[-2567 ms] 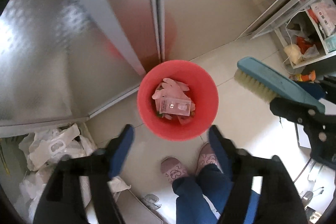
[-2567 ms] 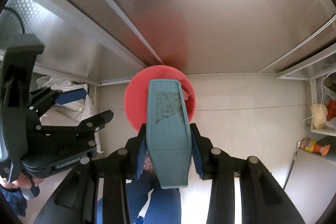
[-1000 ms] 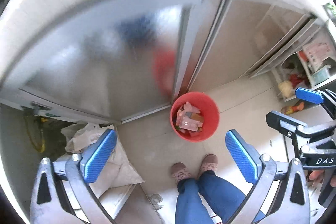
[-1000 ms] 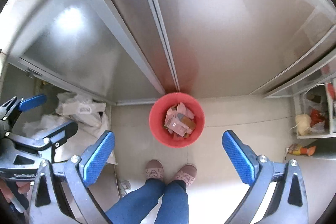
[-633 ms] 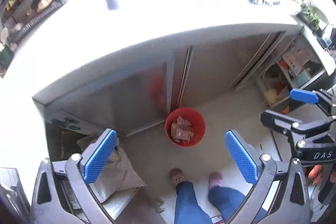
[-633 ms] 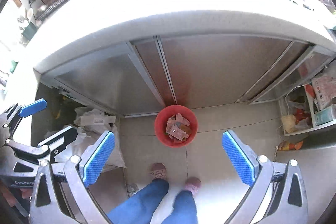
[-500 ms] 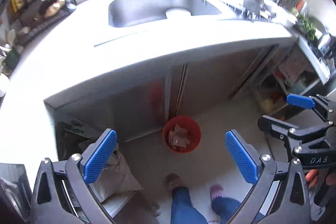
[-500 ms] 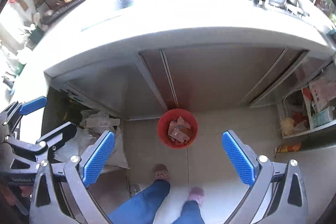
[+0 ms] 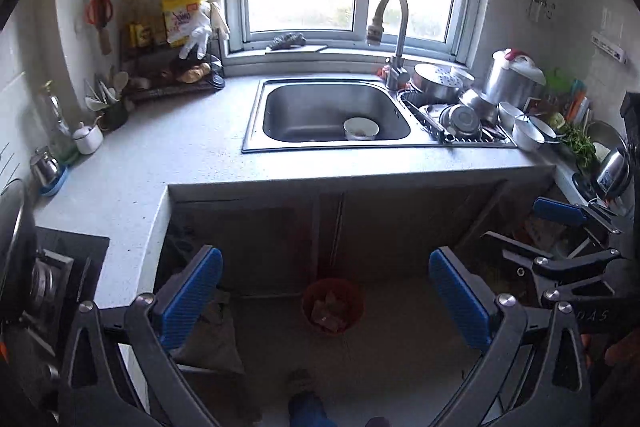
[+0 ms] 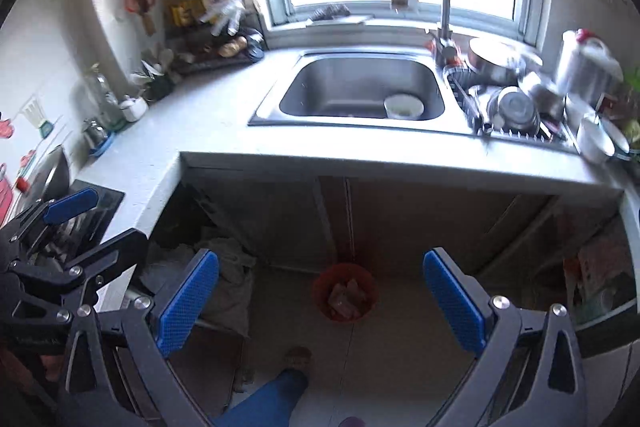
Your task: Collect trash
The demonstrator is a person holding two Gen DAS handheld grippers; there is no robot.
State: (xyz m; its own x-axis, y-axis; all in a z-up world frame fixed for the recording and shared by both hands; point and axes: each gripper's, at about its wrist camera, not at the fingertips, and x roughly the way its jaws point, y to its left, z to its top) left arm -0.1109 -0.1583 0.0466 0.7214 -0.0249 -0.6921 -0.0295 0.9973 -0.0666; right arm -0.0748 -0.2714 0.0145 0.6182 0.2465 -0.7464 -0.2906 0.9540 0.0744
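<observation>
A red bucket (image 9: 333, 305) holding pink and clear wrapper trash stands on the floor below the counter, in front of the steel cabinet doors; it also shows in the right wrist view (image 10: 345, 291). My left gripper (image 9: 326, 301) is open and empty, raised high above the floor. My right gripper (image 10: 320, 299) is also open and empty at the same height. Each gripper appears at the edge of the other's view.
A grey L-shaped counter (image 9: 160, 163) carries a steel sink (image 9: 332, 115) with a white bowl (image 9: 361, 128), a dish rack with pots (image 9: 468, 111), and bottles at the left. White bags (image 10: 228, 275) lie under the counter. My feet are on the floor.
Both grippers rose from close over the bucket to above counter height and tilted up. The right gripper let go of the teal brush it held and now stands open.
</observation>
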